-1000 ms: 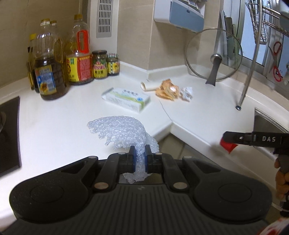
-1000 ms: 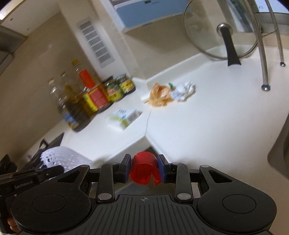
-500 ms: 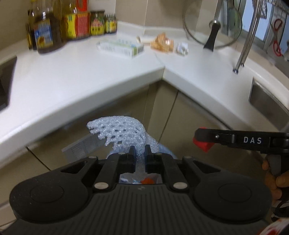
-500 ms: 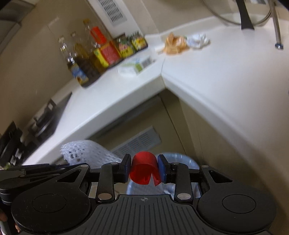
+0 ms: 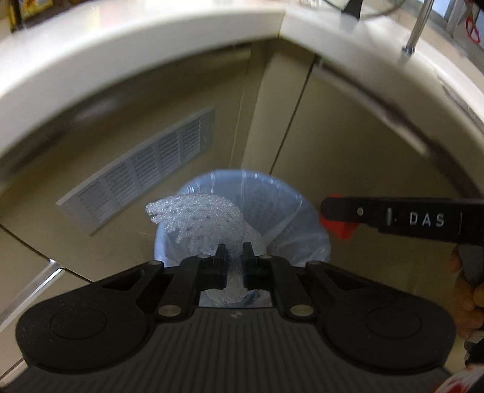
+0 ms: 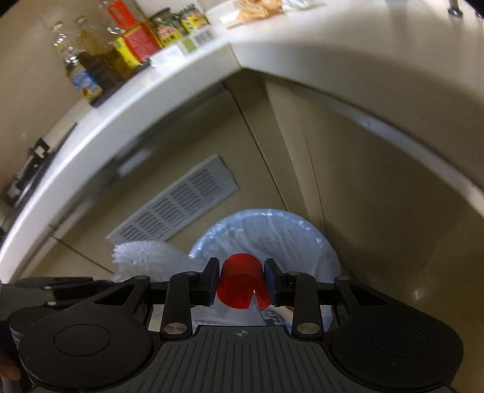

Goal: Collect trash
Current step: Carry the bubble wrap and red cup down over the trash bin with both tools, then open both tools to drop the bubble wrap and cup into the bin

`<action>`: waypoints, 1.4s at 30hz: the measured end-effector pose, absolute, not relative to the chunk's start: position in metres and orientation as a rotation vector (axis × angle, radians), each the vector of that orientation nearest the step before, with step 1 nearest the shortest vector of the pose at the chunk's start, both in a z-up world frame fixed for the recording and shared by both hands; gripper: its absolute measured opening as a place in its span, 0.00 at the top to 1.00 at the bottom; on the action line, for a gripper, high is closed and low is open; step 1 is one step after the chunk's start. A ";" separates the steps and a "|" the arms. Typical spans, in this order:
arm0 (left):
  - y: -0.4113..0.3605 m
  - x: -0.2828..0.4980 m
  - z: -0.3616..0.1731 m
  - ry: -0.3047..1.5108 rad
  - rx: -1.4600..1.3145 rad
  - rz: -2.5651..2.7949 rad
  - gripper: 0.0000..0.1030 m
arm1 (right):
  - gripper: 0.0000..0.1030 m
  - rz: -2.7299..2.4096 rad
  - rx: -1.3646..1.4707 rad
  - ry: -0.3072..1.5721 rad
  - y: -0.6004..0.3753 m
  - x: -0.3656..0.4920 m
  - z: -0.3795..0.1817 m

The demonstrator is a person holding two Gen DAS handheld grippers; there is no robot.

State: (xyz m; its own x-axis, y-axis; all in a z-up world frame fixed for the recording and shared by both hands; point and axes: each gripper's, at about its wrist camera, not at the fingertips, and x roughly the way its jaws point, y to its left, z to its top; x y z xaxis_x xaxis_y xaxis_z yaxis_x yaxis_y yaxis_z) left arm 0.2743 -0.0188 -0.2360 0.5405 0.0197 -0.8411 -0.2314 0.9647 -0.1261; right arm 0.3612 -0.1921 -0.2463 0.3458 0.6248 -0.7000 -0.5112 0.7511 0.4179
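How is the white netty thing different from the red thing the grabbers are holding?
The foam net is white, lacy and floppy; the red scrap is solid, smooth and curled. The left gripper holds the net, the right gripper the scrap. Both hang over the bin.

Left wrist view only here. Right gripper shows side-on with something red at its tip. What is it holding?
Observer: The right gripper is shut on a red plastic cup, split down one side.
Operator: Is it over the bin?
Observer: Yes, the bag-lined trash bin lies directly behind the cup.
Operator: Trash left on the counter?
Observer: Yes, crumpled orange wrappers lie at the counter corner, past the jars.
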 end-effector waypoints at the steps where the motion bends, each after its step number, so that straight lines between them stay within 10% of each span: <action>1: -0.019 0.277 -0.243 0.998 -0.233 0.144 0.92 | 0.69 0.730 0.135 0.973 -0.192 0.363 -0.252; 14: -0.020 0.318 -0.305 1.048 -0.199 0.072 0.89 | 0.68 0.633 0.185 1.009 -0.196 0.386 -0.302; 22: -0.018 0.327 -0.309 1.038 -0.192 0.066 0.63 | 0.68 0.611 0.206 1.004 -0.196 0.390 -0.299; 42: 0.007 0.301 -0.281 1.027 -0.231 0.142 0.63 | 0.68 0.662 0.181 1.018 -0.178 0.377 -0.290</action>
State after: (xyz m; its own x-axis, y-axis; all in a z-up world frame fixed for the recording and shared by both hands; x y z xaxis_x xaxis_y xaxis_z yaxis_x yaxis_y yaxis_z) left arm 0.3011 0.0065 -0.2814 0.5113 0.0090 -0.8593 -0.2245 0.9666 -0.1234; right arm 0.3775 -0.1775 -0.2901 0.3511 0.5886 -0.7282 -0.4268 0.7928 0.4351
